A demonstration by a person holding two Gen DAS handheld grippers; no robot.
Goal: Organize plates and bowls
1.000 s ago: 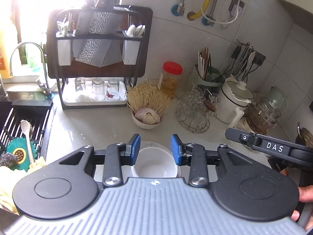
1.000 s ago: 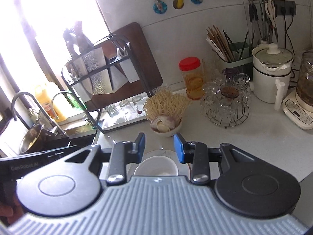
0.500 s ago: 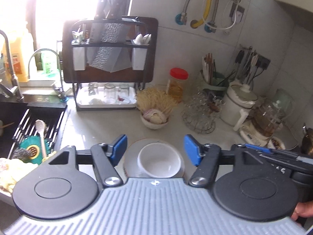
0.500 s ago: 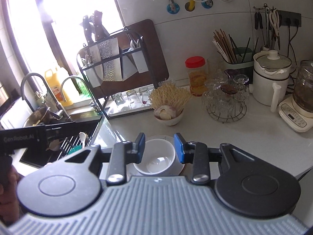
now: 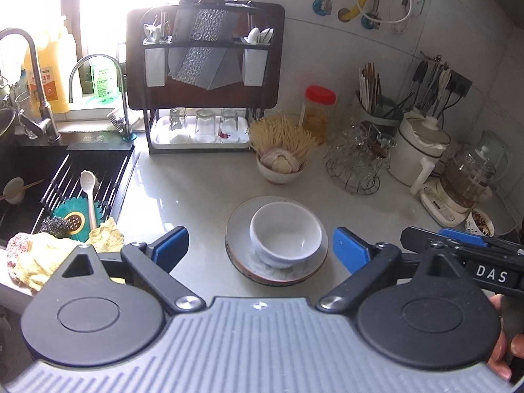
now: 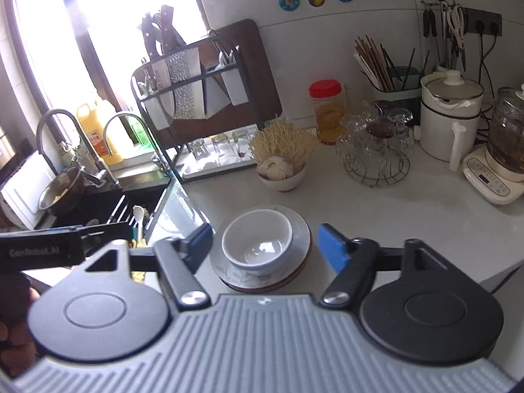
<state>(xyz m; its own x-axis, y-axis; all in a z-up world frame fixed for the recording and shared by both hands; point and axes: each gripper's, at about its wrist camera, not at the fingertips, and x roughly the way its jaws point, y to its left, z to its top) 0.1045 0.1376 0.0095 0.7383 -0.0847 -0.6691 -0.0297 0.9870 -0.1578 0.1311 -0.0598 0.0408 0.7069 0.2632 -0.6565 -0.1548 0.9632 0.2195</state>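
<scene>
Garlic bowl (image 5: 281, 167) stands behind stacked plates (image 5: 240, 255).

This is a home kitchen. A pale worktop (image 5: 203, 193) runs along a white tiled wall beside a dark sink (image 5: 29, 177) with curved taps (image 5: 95, 65). A black rack (image 5: 206, 75) holds a cleaver, knives and upturned glasses in front of a dark cutting board. Near the wall stand a tub of chopsticks (image 5: 373, 95), a red-lidded jar (image 5: 319, 108), a white electric pot (image 5: 417, 147) and a glass kettle (image 5: 468, 177). Detergent bottles (image 5: 49, 75) sit on the bright windowsill.
</scene>
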